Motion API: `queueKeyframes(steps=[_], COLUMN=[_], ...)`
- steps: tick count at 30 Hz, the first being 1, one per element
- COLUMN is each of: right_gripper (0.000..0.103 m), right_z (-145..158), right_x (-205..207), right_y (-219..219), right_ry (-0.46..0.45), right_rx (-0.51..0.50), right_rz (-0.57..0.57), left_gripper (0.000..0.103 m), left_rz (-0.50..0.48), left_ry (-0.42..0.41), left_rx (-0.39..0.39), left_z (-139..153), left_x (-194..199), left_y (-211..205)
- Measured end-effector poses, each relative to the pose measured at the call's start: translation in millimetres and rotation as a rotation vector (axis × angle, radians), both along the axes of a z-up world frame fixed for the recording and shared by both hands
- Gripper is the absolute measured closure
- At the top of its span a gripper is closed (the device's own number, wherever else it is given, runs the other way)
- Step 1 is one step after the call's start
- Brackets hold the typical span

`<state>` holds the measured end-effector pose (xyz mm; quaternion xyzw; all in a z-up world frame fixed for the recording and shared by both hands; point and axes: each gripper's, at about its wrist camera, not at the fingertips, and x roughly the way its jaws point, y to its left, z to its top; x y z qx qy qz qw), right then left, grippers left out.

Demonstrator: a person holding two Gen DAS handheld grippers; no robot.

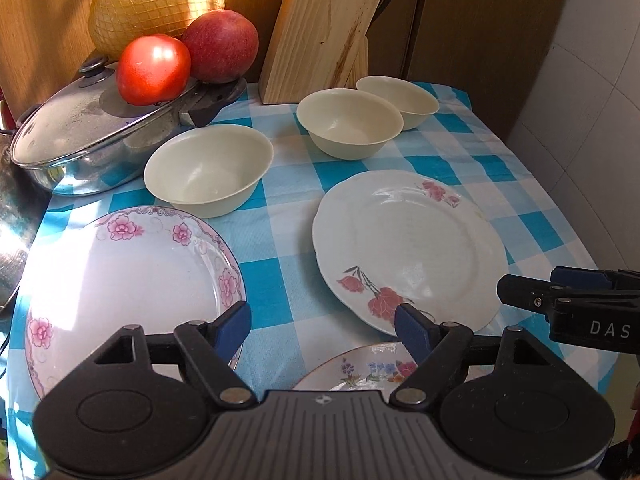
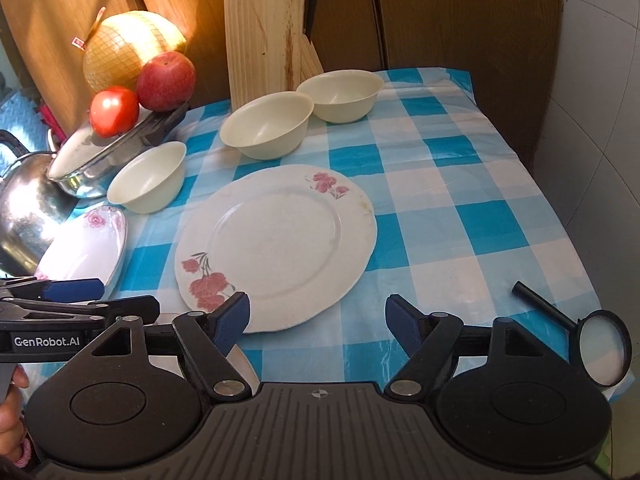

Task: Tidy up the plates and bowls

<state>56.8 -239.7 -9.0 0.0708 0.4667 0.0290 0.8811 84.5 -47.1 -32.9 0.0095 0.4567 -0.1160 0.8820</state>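
A white plate with red flowers [image 1: 408,248] [image 2: 280,240] lies flat mid-table. A pink-flowered plate [image 1: 128,280] [image 2: 86,248] lies at the left. A third plate with small coloured flowers [image 1: 360,368] lies under my left gripper. Three cream bowls stand behind: one near the pan [image 1: 208,172] [image 2: 148,178], one in the middle [image 1: 348,122] [image 2: 268,126], one at the back [image 1: 398,100] [image 2: 340,94]. My left gripper [image 1: 322,326] is open and empty above the near edge. My right gripper [image 2: 316,318] is open and empty, at the red-flowered plate's near rim.
A lidded steel pan [image 1: 88,136] with a tomato [image 1: 154,68], an apple [image 1: 220,46] and a netted pomelo [image 1: 156,0] sits at the back left. A wooden knife block [image 1: 320,36] stands behind the bowls. A steel kettle [image 2: 24,208] is left. A magnifying glass [image 2: 600,344] lies front right.
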Motion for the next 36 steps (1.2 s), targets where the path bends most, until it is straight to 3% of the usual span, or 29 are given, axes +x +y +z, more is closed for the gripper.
queueKeyframes(steps=[11,20,24,36], right_gripper=[0.022,0.029,0.036,0.039], right_z=[-21.6,-28.9,-30.7,-38.7], right_x=[49.1,58.5,60.2,62.6], right_y=[-13.8,-5.4,1.0,13.3], right_ry=[0.052,0.047,0.031,0.002], right_rx=[-0.056,-0.125,-0.187,-0.262], right_rz=[-0.047,-0.022,-0.008,0.006], left_gripper=[0.030,0.030,0.030,0.023], left_rz=[-0.031,-0.060,-0.083,-0.080], left_ry=[0.013,0.011,0.013,0.019], left_rx=[-0.004,0.044,0.048,0.002], left_z=[-19.0,-33.1,-38.2,-42.3], left_x=[41.8,52.9,54.0,60.9], left_y=[-14.9,-27.6,-30.9,-24.3])
